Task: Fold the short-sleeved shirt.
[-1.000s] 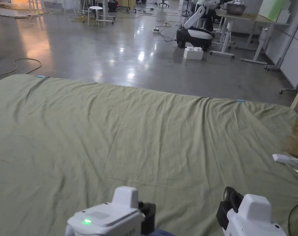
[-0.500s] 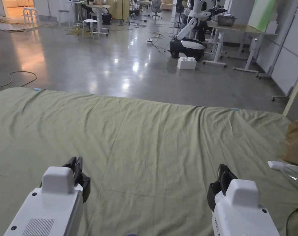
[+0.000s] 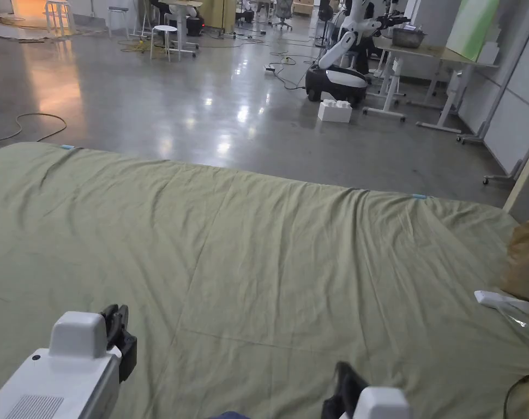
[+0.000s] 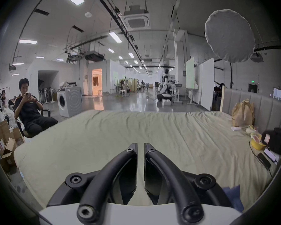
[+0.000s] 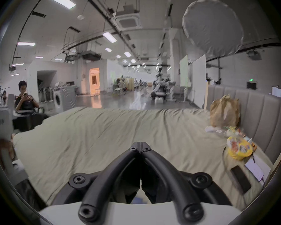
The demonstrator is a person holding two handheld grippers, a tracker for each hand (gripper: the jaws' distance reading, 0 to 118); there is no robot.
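Observation:
A green bed sheet [image 3: 269,240] lies spread and wrinkled in front of me. My left gripper [image 3: 116,321] hovers over its near left part; in the left gripper view [image 4: 140,146] the jaws stand parallel with a narrow gap and nothing between them. My right gripper [image 3: 342,379] is low at the near edge, and in the right gripper view [image 5: 139,143] its tips touch, holding nothing. A scrap of blue fabric [image 4: 234,196] shows at the near edge, beside the left gripper's body. I cannot tell whether it is the shirt.
On the right of the bed, against a grey padded headboard [image 5: 258,108], are a brown paper bag [image 3: 528,256], a yellow bowl [image 5: 238,149] and a phone [image 5: 240,178]. A person sits in a chair [image 4: 29,108] off the left side. Beyond lies grey floor.
My left gripper has moved from the bottom middle to the bottom left. My right gripper has sunk toward the bottom edge and shifted left. The head camera has also shifted.

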